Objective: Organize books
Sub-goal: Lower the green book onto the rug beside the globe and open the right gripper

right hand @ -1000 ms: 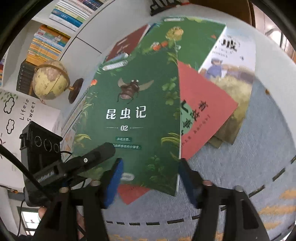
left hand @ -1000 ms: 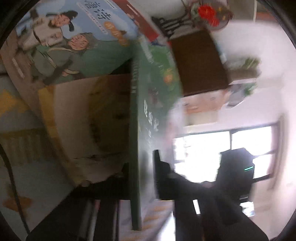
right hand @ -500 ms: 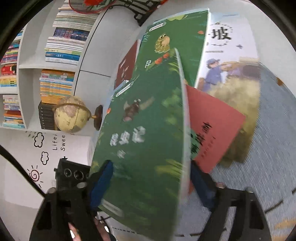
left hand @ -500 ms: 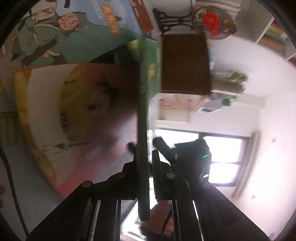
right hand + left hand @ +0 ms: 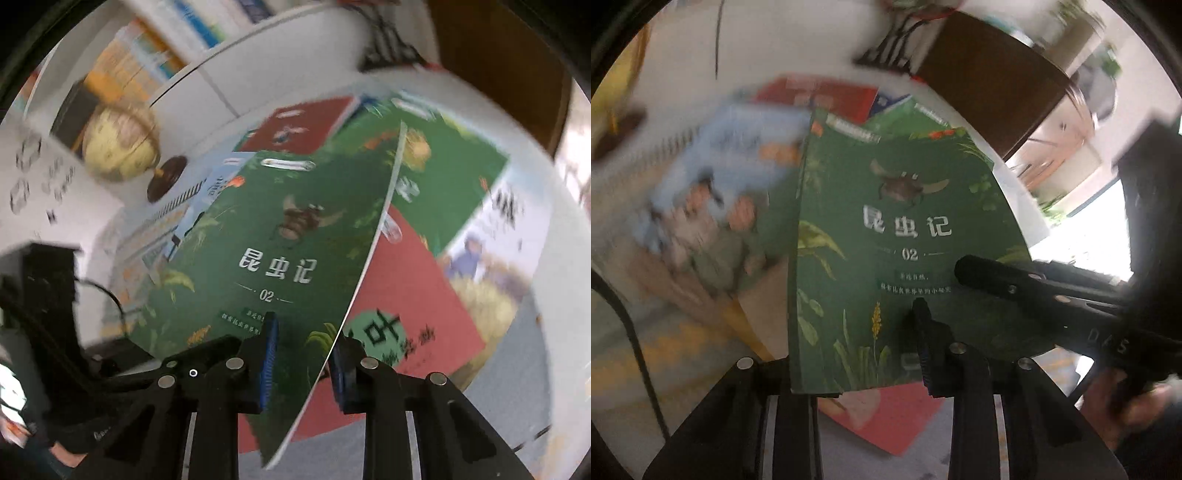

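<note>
A green insect book marked 02 [image 5: 886,258] [image 5: 280,254] is lifted off the pile and tilted. My right gripper [image 5: 301,354] has its blue pads on both sides of the book's lower edge and is shut on it. My left gripper [image 5: 857,354] stands open: the book's spine side lies between its fingers, and only the right finger [image 5: 923,332] shows in front of the cover. The right gripper also shows in the left wrist view [image 5: 1034,291], lying across the book's lower right corner. Below lie a red book [image 5: 406,295], another green book [image 5: 461,166] and a blue illustrated book [image 5: 713,177].
A globe [image 5: 118,147] stands by the white bookshelf [image 5: 192,44] at the back left. A brown box [image 5: 990,81] and a black stand [image 5: 886,48] are behind the books. Grey carpet [image 5: 509,369] with dashed lines lies underneath.
The green book has swung from edge-on to cover-facing in the left wrist view. The left gripper has opened from its narrow grip on the book. The right gripper has closed onto the book's lower edge.
</note>
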`<action>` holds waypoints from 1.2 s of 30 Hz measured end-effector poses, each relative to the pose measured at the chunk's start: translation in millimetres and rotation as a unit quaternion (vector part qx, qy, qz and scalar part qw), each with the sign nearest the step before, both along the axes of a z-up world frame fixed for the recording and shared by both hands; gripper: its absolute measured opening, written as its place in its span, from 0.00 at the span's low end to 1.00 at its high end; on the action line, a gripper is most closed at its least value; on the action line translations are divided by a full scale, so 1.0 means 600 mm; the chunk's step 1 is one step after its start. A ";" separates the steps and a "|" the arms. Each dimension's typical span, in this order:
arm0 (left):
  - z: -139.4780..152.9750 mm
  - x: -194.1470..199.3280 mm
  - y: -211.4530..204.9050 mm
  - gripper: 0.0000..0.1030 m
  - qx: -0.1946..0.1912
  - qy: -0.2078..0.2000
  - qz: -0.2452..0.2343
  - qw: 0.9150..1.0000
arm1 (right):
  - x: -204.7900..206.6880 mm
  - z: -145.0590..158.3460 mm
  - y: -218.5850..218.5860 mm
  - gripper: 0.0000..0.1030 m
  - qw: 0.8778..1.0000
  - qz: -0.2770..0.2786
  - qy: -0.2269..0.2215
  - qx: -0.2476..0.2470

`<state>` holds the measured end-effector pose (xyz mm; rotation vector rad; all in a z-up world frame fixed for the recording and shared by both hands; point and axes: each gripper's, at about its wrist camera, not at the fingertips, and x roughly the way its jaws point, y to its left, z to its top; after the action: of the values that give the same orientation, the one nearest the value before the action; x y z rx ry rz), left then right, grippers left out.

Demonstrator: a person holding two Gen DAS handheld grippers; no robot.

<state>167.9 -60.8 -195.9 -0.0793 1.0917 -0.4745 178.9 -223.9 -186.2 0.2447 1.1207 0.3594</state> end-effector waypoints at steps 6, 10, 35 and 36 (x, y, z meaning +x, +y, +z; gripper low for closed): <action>0.047 0.009 -0.010 0.26 0.071 -0.085 -0.012 0.994 | 0.014 0.026 0.029 0.24 0.997 0.047 -0.044 -0.034; 0.074 0.013 0.023 0.26 0.073 -0.104 0.019 0.992 | 0.031 0.055 0.069 0.24 0.991 0.095 -0.080 -0.045; 0.117 -0.081 0.512 0.26 0.085 -0.140 0.276 0.947 | 0.037 0.114 0.590 0.26 0.941 0.315 -0.124 0.000; 0.107 -0.086 0.522 0.26 0.081 -0.135 0.279 0.947 | 0.036 0.105 0.601 0.26 0.941 0.318 -0.118 -0.002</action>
<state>116.4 252.7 -131.6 -0.1672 0.7867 0.1151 200.3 136.5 -123.5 -0.1742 0.9390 0.9357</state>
